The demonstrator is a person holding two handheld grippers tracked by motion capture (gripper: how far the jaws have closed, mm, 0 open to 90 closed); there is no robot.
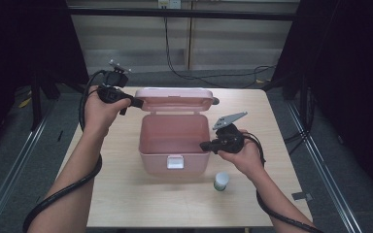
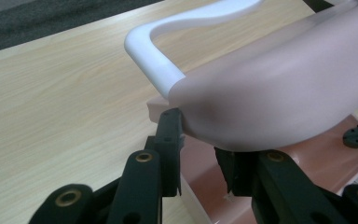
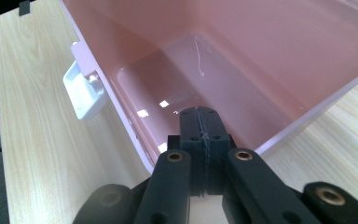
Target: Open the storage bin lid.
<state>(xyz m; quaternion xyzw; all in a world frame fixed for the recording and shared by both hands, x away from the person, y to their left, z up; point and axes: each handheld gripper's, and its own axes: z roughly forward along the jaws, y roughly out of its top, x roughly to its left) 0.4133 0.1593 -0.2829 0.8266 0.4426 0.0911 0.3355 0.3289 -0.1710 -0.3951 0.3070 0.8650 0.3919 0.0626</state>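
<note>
**Left fingers at the lid edge, right fingers shut at the box rim**

Pink box [image 1: 174, 145] sits mid-table [image 1: 121, 204], open. Its lid [image 1: 175, 99] stands up at the far side, hinged along the back, long axis running left to right across the table. White latch [image 1: 175, 162] on the near wall faces the person.

Left gripper [image 1: 137, 103] comes in from the left, at the lid's left end. In the left gripper view its fingers [image 2: 170, 140] straddle the lid's lower edge [image 2: 270, 102], one each side; the gap is narrow, but I cannot tell whether the pads press yet. White handle [image 2: 154, 60] lies just beyond the fingers.

Right gripper [image 1: 205, 145] rests at the box's right rim, fingers [image 3: 200, 126] pressed flat together, nothing between them, tips pointing into the empty box [image 3: 242, 74].

Small white-capped jar [image 1: 220, 181] stands near the box's front right corner, just beside the right hand [image 1: 240, 150].

Judgement: the lid is the left hand's job, since it is already on that edge; the lid would swing toward the person about the back hinge. The right hand is nearer the jar.
</note>
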